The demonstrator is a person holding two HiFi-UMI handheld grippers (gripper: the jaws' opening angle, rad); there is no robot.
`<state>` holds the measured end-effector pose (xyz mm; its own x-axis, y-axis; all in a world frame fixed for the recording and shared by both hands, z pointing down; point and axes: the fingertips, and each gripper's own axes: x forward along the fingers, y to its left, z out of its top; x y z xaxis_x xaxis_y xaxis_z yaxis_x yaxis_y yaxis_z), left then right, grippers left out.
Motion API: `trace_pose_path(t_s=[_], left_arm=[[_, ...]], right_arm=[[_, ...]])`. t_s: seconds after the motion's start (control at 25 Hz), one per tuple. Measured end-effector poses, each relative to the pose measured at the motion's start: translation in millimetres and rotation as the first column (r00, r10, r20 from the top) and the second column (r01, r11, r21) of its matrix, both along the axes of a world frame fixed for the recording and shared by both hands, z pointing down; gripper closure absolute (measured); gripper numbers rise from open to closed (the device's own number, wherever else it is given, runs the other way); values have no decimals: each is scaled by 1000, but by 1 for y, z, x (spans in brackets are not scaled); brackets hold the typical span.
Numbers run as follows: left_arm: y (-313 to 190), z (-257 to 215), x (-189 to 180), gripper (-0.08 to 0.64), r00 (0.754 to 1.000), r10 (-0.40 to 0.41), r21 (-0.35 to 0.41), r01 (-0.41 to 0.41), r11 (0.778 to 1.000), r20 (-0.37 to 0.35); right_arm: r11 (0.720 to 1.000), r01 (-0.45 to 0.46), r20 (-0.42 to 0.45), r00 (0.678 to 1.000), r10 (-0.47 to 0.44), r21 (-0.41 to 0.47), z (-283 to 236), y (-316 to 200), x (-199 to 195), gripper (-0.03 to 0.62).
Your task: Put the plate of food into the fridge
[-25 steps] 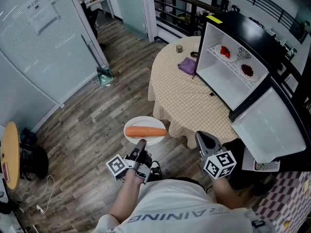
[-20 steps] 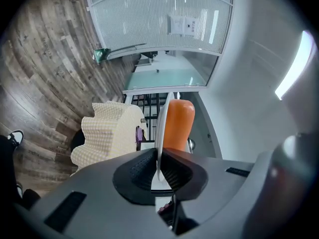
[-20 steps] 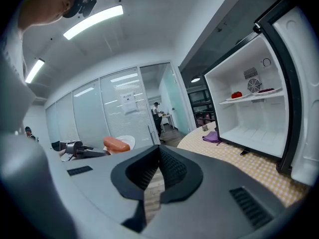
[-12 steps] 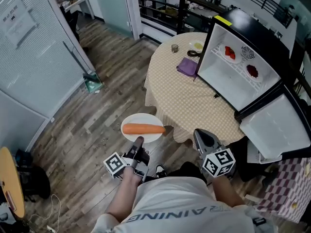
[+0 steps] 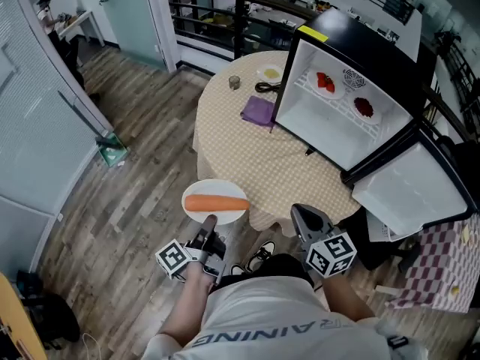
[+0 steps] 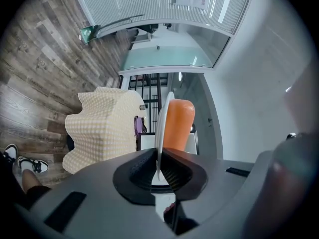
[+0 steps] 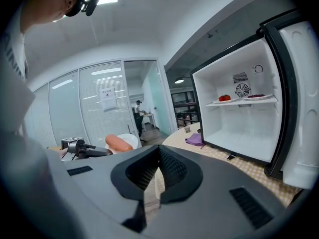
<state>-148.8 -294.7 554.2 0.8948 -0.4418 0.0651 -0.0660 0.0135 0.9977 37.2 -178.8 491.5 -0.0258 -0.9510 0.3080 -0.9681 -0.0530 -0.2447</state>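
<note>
A white plate (image 5: 215, 202) with one long orange carrot (image 5: 216, 203) on it hangs over the wood floor just off the round table's near edge. My left gripper (image 5: 208, 220) is shut on the plate's near rim. In the left gripper view the plate (image 6: 159, 128) stands edge-on between the pads, with the carrot (image 6: 178, 126) on its right face. My right gripper (image 5: 300, 213) is shut with nothing in it and floats to the right of the plate. The small fridge (image 5: 341, 115) stands open on the table, its door (image 5: 409, 192) swung towards me.
The round table (image 5: 251, 152) has a checked cloth, a purple cloth (image 5: 259, 111), a cup (image 5: 234, 82) and a small dish (image 5: 270, 72). On the fridge's shelf sit a plate of red food (image 5: 325, 82) and a darker one (image 5: 364, 107). Glass partitions and railings stand behind.
The table and open fridge have come nearer and slid left in the head view. The plate stays gripped by my left gripper, now closer to the table's edge.
</note>
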Motion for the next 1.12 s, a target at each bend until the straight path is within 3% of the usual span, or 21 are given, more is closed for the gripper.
trace_pose_path(t_s=[0.4,0.8,1.12], left_arm=[[-24,-4,88,534,989,141,7,-142,990,33],[-37,-16,197,534,951,298,23,-300,954,78],[-29,-2,243,533,918,385,-23,-385,923,99]], right_arm=[[988,-152,17,988,151,39,1,-3,78,572],[956,-290,79,955,286,48,19,14,143,572],[944,-324,60,945,320,59,19,7,177,572]])
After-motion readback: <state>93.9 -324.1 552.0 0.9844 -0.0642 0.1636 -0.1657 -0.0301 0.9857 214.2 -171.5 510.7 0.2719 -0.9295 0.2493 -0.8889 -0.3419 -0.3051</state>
